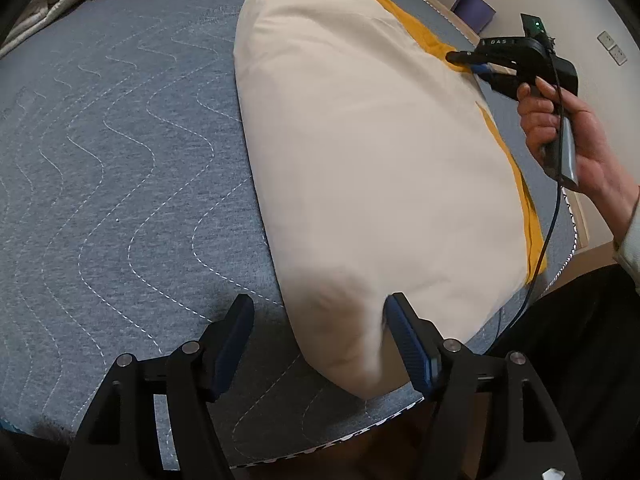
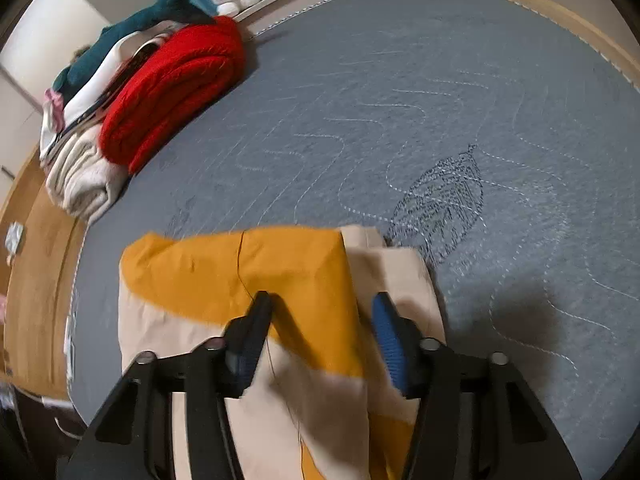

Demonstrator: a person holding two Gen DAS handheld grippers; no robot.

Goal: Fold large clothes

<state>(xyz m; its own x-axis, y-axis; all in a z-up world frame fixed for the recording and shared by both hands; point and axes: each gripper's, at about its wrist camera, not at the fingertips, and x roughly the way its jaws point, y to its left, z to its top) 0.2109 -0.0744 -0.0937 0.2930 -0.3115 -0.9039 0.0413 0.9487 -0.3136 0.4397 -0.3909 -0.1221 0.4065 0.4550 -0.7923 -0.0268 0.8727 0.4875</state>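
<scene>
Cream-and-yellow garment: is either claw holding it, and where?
Left claw stands open around the garment's near corner, not gripping. Right claw straddles its yellow edge; grip unclear.

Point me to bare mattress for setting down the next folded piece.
Free: the wide grey mattress stretch left of the cream garment, and the patch past the leaf print toward the far edge. Crowded: the corner holding the folded stack with the red knit and plush toys.

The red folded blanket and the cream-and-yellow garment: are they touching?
Apart. In the right wrist view, bare grey mattress separates the red blanket from the garment.
</scene>
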